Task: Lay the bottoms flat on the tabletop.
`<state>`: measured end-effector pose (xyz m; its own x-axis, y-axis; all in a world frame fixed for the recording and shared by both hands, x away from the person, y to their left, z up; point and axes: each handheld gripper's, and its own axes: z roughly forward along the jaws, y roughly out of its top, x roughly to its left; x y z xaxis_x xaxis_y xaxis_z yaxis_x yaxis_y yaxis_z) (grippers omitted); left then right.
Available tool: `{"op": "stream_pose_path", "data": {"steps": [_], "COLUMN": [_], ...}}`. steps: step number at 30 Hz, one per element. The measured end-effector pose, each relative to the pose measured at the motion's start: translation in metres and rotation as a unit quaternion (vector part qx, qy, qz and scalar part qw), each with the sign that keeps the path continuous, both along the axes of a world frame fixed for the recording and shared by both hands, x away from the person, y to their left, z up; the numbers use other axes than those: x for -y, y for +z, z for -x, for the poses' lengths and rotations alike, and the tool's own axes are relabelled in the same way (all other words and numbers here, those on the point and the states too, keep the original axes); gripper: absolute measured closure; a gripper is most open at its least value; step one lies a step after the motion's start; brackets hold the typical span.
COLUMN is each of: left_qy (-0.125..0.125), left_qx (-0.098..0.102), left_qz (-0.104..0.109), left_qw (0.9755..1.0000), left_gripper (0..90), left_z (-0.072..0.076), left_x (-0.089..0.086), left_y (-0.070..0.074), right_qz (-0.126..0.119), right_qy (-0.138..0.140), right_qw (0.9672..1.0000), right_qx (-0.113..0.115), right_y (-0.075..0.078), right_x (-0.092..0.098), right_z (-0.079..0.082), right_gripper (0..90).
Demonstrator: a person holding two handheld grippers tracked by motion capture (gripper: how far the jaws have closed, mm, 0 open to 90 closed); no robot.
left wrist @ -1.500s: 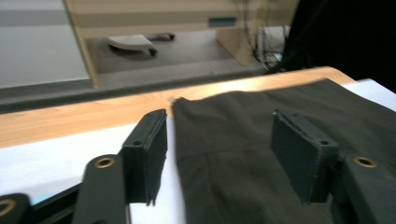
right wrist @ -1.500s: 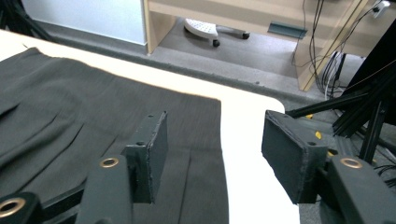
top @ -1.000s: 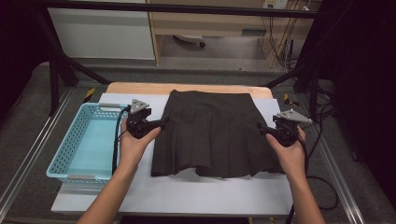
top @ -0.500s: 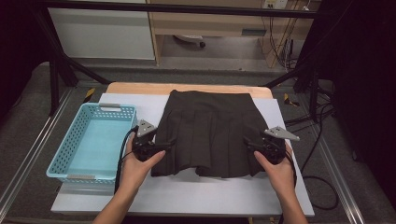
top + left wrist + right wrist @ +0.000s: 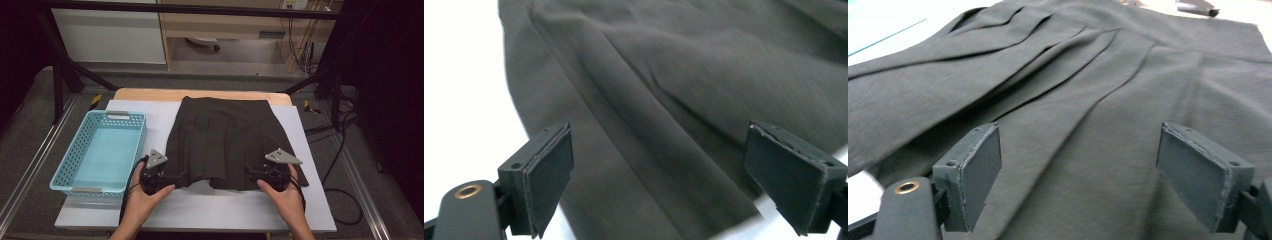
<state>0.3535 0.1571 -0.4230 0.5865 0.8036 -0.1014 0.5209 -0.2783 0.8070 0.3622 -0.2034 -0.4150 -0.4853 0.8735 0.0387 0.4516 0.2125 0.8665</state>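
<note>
Your two hands come in at the near edge of the white worktop (image 5: 200, 210). Your left gripper (image 5: 172, 178) sits at the near left corner of the dark brown pleated cloth skirt (image 5: 225, 140), and your right gripper (image 5: 255, 173) sits at the near right part of its bottom edge. You hold one on each side so you can take both corners together and keep the cloth even.

Both sets of jaws stand wide, and they have just been opening. They hold nothing. In the left gripper view the skirt's edge (image 5: 684, 150) lies under the gap between the pads, but the pads do not press on it. In the right gripper view the pleats (image 5: 1083, 100) spread out under the open jaws in the same way. I think you open wide so the thick folded hem can fit in.

The skirt lies flat in the middle of the worktop, bottom edge near you and narrow waist at the far side. It is spread out so you can see its shape and fold it neatly. One bit of the near hem dips in, so it is not quite straight.

The light blue plastic basket (image 5: 65, 165) with little holes stands just left of the skirt, near your left hand. It looks empty. I guess it waits there for the folded skirt.
</note>
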Motion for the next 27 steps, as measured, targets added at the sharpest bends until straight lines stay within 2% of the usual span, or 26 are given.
{"op": "stream_pose_path", "data": {"steps": [3, 4, 8, 11, 15, 18, 20, 23, 27], "left_qy": [-0.015, -0.014, -0.007, -0.010, -0.008, 0.000, 0.008, 0.021, 0.030], "left_qx": [-0.001, -0.002, -0.009, -0.011, -0.013, -0.014, -0.014, -0.005, 0.010], "left_qz": [-0.011, -0.007, -0.001, -0.006, -0.012, -0.019, -0.018, -0.010, 0.011], "left_qw": [0.9998, 0.9999, 0.9999, 0.9999, 0.9998, 0.9997, 0.9997, 0.9997, 0.9994], "left_gripper": [11.2, 11.0, 10.6, 10.6, 10.6, 10.6, 10.3, 11.1, 11.9], "left_z": [0.011, 0.013, 0.013, 0.015, 0.014, 0.013, 0.012, 0.011, 0.012], "left_x": [0.005, 0.005, 0.003, -0.001, -0.001, -0.003, -0.005, -0.009, -0.012], "left_y": [-0.009, -0.012, -0.018, -0.020, -0.022, -0.023, -0.023, -0.019, -0.012], "right_qz": [-0.001, 0.000, 0.013, 0.017, 0.038, 0.044, 0.057, 0.056, 0.054], "right_qy": [0.010, 0.016, 0.043, 0.063, 0.082, 0.087, 0.088, 0.085, 0.079], "right_qw": [0.9999, 0.9998, 0.9989, 0.9977, 0.9956, 0.9948, 0.9941, 0.9944, 0.9950], "right_qx": [-0.007, -0.010, -0.013, -0.022, -0.027, -0.031, -0.027, -0.030, -0.028], "right_y": [-0.007, -0.009, -0.017, -0.024, -0.031, -0.035, -0.036, -0.037, -0.037], "right_x": [-0.009, -0.012, -0.025, -0.036, -0.048, -0.055, -0.057, -0.054, -0.050], "right_z": [0.005, 0.007, 0.017, 0.025, 0.029, 0.029, 0.029, 0.029, 0.027], "right_gripper": [19.5, 19.8, 21.8, 23.6, 22.5, 20.8, 20.4, 20.1, 20.1]}}
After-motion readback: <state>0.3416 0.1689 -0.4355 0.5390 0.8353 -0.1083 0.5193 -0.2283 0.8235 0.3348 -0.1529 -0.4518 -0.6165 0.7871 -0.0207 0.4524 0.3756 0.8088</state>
